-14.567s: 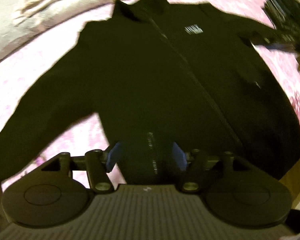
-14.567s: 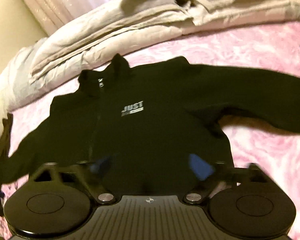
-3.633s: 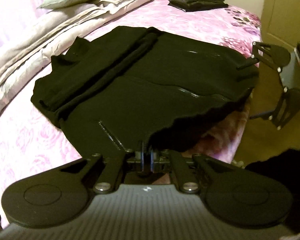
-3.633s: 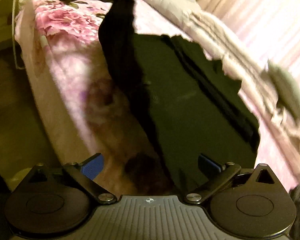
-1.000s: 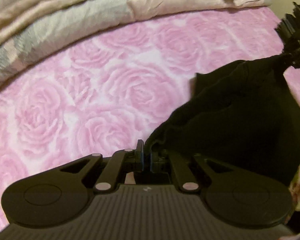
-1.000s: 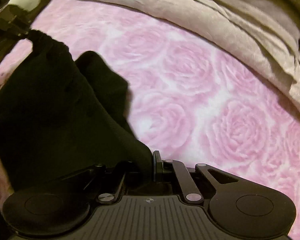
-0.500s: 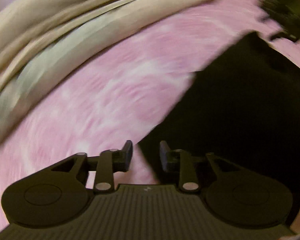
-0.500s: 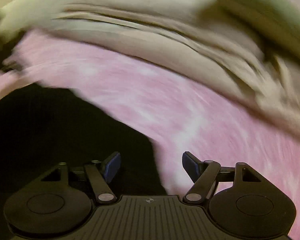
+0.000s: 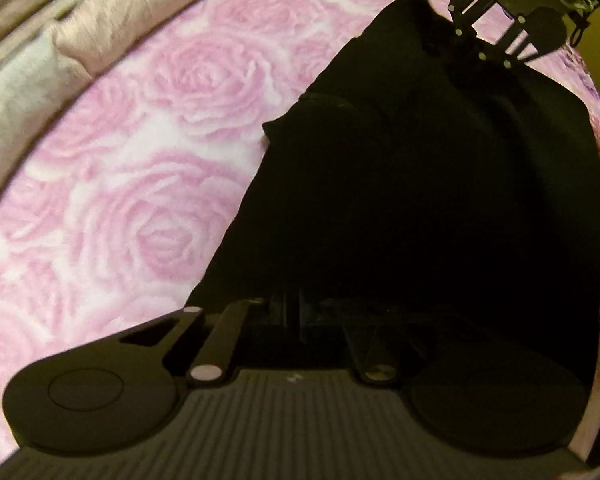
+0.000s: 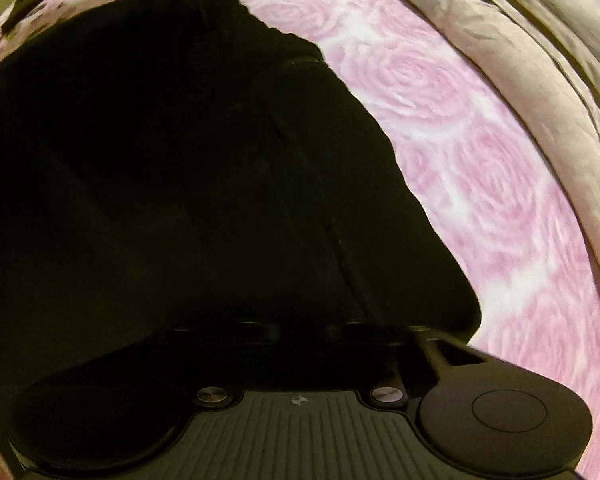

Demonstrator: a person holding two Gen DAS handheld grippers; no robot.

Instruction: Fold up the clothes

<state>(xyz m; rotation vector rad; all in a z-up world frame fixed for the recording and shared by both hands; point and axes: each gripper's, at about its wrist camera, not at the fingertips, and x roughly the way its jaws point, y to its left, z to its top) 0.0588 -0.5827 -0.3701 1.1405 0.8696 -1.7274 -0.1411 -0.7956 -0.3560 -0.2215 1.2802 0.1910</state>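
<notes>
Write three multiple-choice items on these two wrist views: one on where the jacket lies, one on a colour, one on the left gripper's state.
1. Where does the jacket lie?
A. on the rose-print bedspread
B. on a wooden floor
C. on a chair

2. What colour is the jacket?
A. white
B. black
C. red

3. How do the left gripper's jaws stand?
A. wide apart
B. out of view
C. together at the jacket's near edge

Answers:
1 A, pink roses border the folded cloth in both views.
2 B, it is dark throughout.
3 C, the left wrist view shows the fingers meeting at the hem.
</notes>
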